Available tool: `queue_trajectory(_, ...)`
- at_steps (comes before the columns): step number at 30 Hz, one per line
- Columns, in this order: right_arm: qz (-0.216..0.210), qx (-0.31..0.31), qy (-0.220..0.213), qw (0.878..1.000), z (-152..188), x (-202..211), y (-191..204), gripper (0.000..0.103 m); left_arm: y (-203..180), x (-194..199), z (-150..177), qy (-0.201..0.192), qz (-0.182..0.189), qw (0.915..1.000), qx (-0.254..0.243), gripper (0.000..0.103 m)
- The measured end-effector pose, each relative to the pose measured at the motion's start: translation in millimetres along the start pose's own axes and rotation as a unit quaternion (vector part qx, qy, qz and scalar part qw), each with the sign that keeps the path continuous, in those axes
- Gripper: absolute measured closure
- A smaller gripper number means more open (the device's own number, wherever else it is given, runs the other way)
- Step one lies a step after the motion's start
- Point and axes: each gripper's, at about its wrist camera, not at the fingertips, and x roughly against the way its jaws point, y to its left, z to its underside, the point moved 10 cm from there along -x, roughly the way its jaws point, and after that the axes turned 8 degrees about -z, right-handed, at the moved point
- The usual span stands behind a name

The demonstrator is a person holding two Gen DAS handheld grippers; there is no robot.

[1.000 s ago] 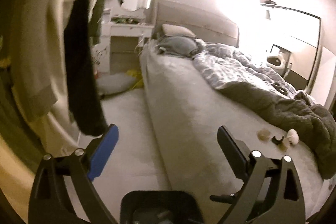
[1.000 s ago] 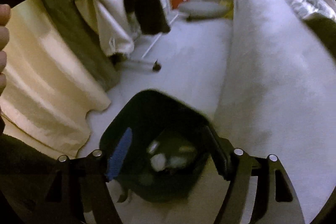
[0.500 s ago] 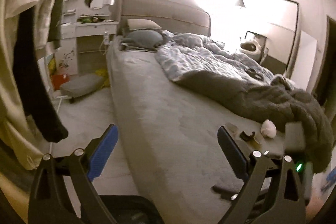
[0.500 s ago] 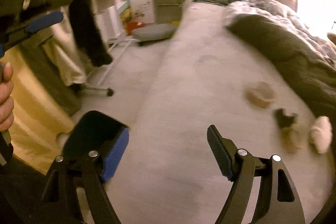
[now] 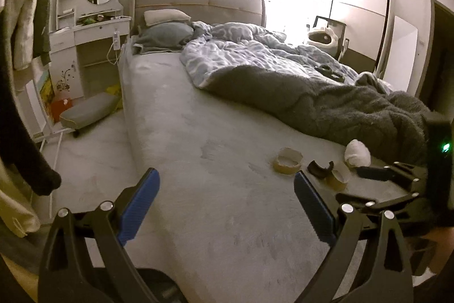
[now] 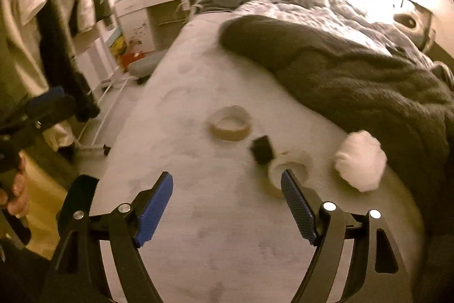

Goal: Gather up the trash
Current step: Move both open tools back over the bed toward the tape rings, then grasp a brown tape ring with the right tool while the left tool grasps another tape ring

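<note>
Trash lies on the grey bed sheet near the foot of the bed: a cardboard tape ring, a small black piece, a second tape ring and a crumpled white tissue. My right gripper is open and empty, just short of the second ring. It also shows in the left wrist view. My left gripper is open and empty over the bed edge. The black bin's rim shows low left, and also at the bottom of the left wrist view.
A dark grey blanket and patterned duvet cover the bed's right side. Clothes hang on a rack at left. A white dressing table and a grey cushion stand beyond on the floor.
Both grippers swung up from the bin and floor toward the bed. The right gripper has closed in on the trash pile, and now appears in the left wrist view.
</note>
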Motion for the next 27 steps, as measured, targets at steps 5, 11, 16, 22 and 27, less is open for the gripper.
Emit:
queue_trajectory(5, 0.017, -0.025, 0.010, 0.999, 11.3, -1.5, -35.3, 0.023, -8.7, -28.4, -1.0, 0.012, 0.004, 0.9999, -0.005, 0.006)
queue_trajectory(11, 0.011, -0.062, 0.021, 0.998, 21.4, -11.2, -55.4, 0.023, -22.9, -42.0, -2.4, 0.025, 0.018, 0.9995, 0.003, 0.006)
queue_trajectory(16, 0.009, -0.068, 0.017, 0.997, 16.4, -14.8, -58.2, 0.028, -35.8, -47.2, -0.9, 0.028, 0.024, 0.9992, -0.015, 0.006)
queue_trajectory(22, 0.014, -0.055, 0.023, 0.998, 10.7, -24.2, -59.5, 0.037, -53.7, -53.7, 1.2, 0.027, 0.043, 0.9978, -0.043, 0.007)
queue_trajectory(27, 0.022, -0.047, 0.027, 0.998, 10.2, -30.8, -63.9, 0.053, -76.0, -57.7, 2.2, 0.027, 0.052, 0.9963, -0.063, 0.011)
